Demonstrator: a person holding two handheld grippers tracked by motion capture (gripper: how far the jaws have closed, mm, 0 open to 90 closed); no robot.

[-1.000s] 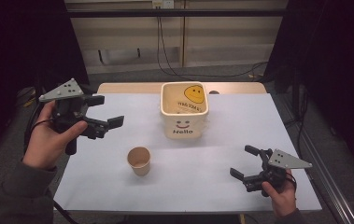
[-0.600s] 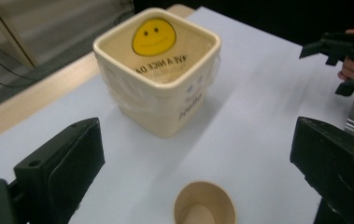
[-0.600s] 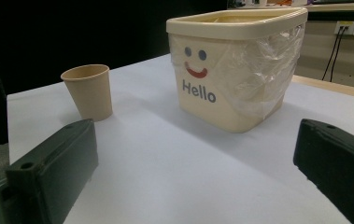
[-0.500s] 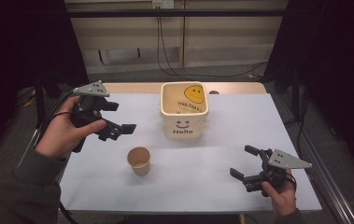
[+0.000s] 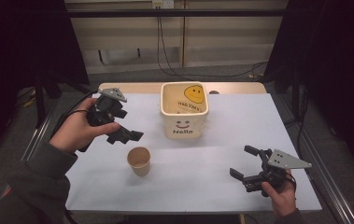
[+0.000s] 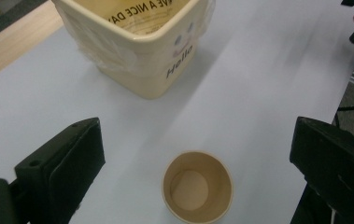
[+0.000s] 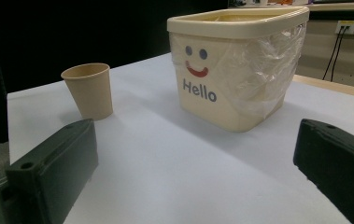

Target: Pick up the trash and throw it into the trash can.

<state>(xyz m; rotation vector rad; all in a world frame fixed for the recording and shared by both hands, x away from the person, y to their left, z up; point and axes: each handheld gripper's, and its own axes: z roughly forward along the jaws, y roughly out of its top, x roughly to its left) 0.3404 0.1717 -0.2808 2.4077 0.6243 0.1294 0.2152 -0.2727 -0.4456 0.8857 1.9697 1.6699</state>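
- A white table (image 5: pixel 240 140) takes up the middle of the high view, set crosswise in front of the person, so both hands can reach anything on it.
- A cream bin (image 5: pixel 184 115) stands upright toward the far edge, near the middle. It is lined with clear plastic, printed with a smiling face and the word "Hello", and its mouth is open — a likely place to drop things.
- A small paper cup (image 5: pixel 139 160) stands upright and empty on the bare table, nearer the person than the bin and a little to its left, apart from it. Standing clear of everything, it leaves room for jaws on either side.
- The left gripper (image 5: pixel 127 136) hangs above the table just beside the cup, tilted forward and down. Its jaws are spread wide and hold nothing; in the left gripper view the cup (image 6: pixel 197 186) sits between them, below — judged to be lined up for a grab.
- The left hand (image 5: pixel 79 133) wraps the gripper's body, the sleeved forearm reaching in from the lower left.
- The right gripper (image 5: pixel 249 163) sits low near the table's right front corner, well away from the cup, jaws wide and empty, pointing toward the bin — apparently waiting.
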